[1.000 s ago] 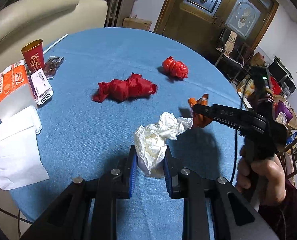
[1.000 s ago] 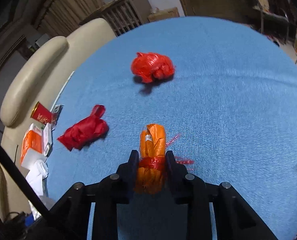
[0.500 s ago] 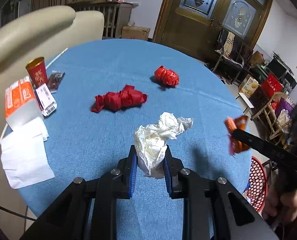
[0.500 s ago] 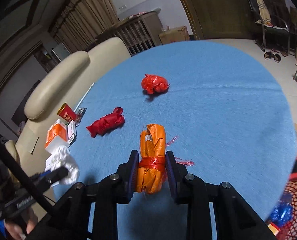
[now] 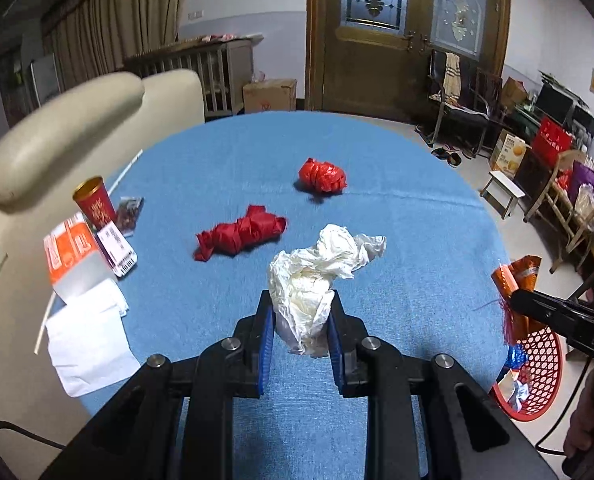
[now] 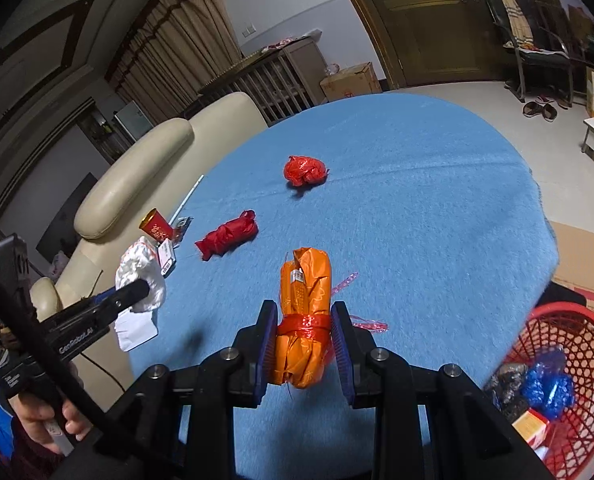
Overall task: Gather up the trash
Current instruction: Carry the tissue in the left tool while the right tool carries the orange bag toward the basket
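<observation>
My left gripper (image 5: 301, 320) is shut on a crumpled white paper wad (image 5: 317, 276) and holds it above the blue table (image 5: 397, 240). My right gripper (image 6: 303, 344) is shut on an orange wrapper bundle (image 6: 305, 304) tied with red plastic, also lifted above the table. A dark red crumpled bag (image 5: 239, 236) and a bright red bag ball (image 5: 322, 176) lie on the table farther out. A red mesh basket (image 6: 565, 376) with some trash in it stands on the floor at the table's right edge; it also shows in the left wrist view (image 5: 537, 364).
At the table's left edge are a red paper cup (image 5: 95, 204), an orange tissue pack (image 5: 71, 256), a small packet (image 5: 117, 248) and white napkins (image 5: 89, 336). A beige sofa (image 5: 69, 136) stands behind. Chairs and boxes fill the room's right side.
Both grippers have risen and pulled back from the table with their loads. The right gripper has swung right, bringing the red basket into view.
</observation>
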Available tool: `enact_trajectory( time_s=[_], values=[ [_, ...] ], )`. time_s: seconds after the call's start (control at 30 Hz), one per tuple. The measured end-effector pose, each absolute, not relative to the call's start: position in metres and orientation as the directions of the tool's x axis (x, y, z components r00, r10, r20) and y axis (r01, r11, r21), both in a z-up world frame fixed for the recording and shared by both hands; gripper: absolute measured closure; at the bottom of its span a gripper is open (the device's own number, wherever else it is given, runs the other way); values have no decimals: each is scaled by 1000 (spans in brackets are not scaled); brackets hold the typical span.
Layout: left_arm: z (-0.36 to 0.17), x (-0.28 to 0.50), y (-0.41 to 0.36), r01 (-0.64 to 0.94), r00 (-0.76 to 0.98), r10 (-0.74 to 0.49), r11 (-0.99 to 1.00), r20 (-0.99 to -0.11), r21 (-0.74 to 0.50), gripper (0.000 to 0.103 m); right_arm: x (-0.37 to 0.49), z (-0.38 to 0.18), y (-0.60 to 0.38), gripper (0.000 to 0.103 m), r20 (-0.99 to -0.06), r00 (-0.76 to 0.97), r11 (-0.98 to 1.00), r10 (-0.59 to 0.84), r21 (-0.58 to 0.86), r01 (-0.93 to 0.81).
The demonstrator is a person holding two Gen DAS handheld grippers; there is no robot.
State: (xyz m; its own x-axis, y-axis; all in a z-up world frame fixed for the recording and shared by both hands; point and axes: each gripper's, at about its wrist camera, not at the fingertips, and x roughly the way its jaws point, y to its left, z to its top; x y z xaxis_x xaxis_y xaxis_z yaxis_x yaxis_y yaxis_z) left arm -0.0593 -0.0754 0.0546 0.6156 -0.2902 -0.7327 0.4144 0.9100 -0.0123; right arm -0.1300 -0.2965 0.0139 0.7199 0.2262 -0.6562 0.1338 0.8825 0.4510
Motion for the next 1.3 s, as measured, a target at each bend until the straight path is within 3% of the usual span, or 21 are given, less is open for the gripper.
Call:
enact_trajectory(
  time_s=[1.3],
  values=[
    [69, -128, -152, 557, 642, -300, 815, -706, 159, 76, -208, 13, -338, 74, -608, 771, 830, 191, 519, 203]
  ],
)
